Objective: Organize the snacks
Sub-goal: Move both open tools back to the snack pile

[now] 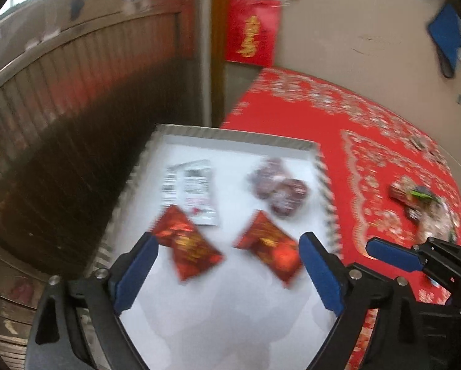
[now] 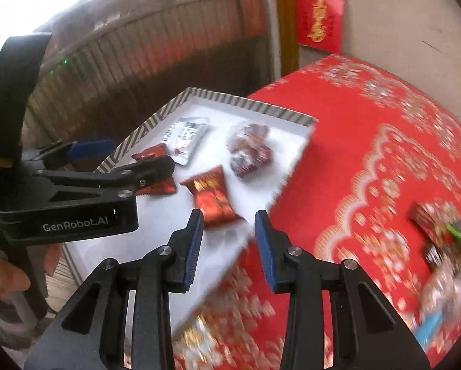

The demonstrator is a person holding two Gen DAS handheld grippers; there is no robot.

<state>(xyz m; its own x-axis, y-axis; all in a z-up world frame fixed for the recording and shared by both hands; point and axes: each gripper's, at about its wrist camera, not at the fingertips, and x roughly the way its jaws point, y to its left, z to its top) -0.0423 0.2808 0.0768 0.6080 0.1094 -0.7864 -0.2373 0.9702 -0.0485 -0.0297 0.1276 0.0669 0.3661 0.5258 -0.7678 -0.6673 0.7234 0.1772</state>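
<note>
Hovering over the tray (image 1: 236,137) with four snacks, both claws, left (image 1: 228,269) and right (image 2: 228,248), stood wide and empty; next they likely needed the leftover snacks (image 2: 440,231) on the desk (image 2: 353,141).

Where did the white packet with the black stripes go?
The white packet lies in the tray, in its far left part. A red snack packet overlaps its near corner, and the clear bag of dark red snacks sits to its right.

Red floral tablecloth (image 1: 307,114) spreads right and far. Red paper with gold characters (image 1: 252,29) hangs on far beige wall (image 1: 353,30). Ribbed wooden panel (image 1: 76,92) fills left. Blue object (image 1: 446,35) on wall, far right, blurred.
</note>
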